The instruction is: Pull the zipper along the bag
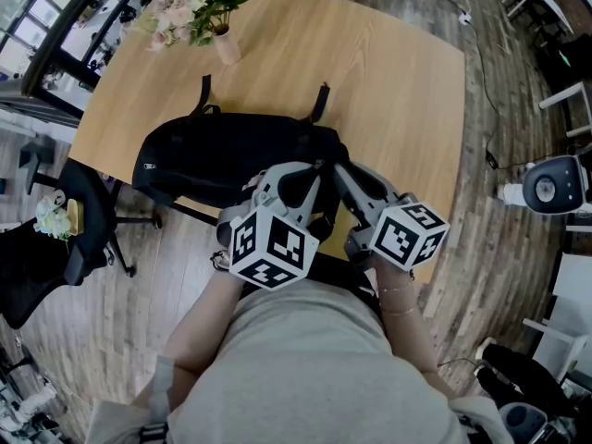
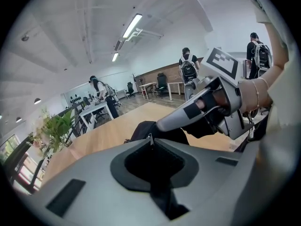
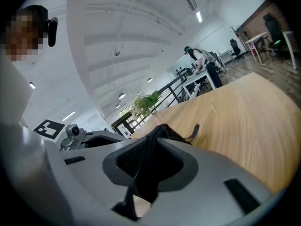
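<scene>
Head view: the person's torso is nearest, with both hands forward at the near edge of the table. Left gripper (image 1: 313, 170) and right gripper (image 1: 340, 172) meet tip to tip at the right end of the black bag (image 1: 222, 160). The left jaws are nearly together, pinching a small metal zipper pull (image 2: 150, 138). The right jaws are a little wider, clamped on a fold of the bag's black fabric just beside it. The bag lies lengthwise across the near part of the wooden table (image 1: 388, 91), two straps trailing away from the person. At the far edge stands a vase of flowers (image 1: 220, 40), well apart from the bag.
</scene>
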{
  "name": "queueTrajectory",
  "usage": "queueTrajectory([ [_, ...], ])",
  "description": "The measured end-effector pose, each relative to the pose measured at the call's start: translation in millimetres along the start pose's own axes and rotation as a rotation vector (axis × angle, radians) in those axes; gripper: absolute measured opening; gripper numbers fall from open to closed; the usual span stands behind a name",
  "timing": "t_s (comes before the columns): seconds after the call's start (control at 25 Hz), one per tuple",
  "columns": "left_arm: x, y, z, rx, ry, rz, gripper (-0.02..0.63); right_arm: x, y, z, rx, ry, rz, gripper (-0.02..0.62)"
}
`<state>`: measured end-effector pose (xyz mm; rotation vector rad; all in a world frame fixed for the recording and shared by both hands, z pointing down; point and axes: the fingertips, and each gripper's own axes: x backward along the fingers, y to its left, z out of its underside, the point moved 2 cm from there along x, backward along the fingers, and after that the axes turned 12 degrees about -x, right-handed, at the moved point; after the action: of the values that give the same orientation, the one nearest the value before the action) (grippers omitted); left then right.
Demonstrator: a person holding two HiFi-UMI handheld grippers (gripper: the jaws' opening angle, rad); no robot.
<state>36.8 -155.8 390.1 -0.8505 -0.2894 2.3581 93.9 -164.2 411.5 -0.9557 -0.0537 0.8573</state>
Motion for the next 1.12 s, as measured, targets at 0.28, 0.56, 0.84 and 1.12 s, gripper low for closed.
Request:
queueTrajectory([
  [0.28,3,2,-2,-0.027,-0.002,-0.026,0.032,-1,0,0,-0.006,-0.004,-0.010,0.080],
  [0.56,2,8,2,0.015,-0.012,-0.080,0.032,-3,1,0,0.000,0.005,-0.006,0.080],
  [0.84,-3,11,4,-0.004,-0.018,-0.100,0.034,-3,0,0,-0.005,0.013,-0.011,0.081],
  [1.12,-12,9,4,-0.058,-0.009,-0.072,0.034,-4,0,1,-0.005,0.012,-0.021,0.080],
])
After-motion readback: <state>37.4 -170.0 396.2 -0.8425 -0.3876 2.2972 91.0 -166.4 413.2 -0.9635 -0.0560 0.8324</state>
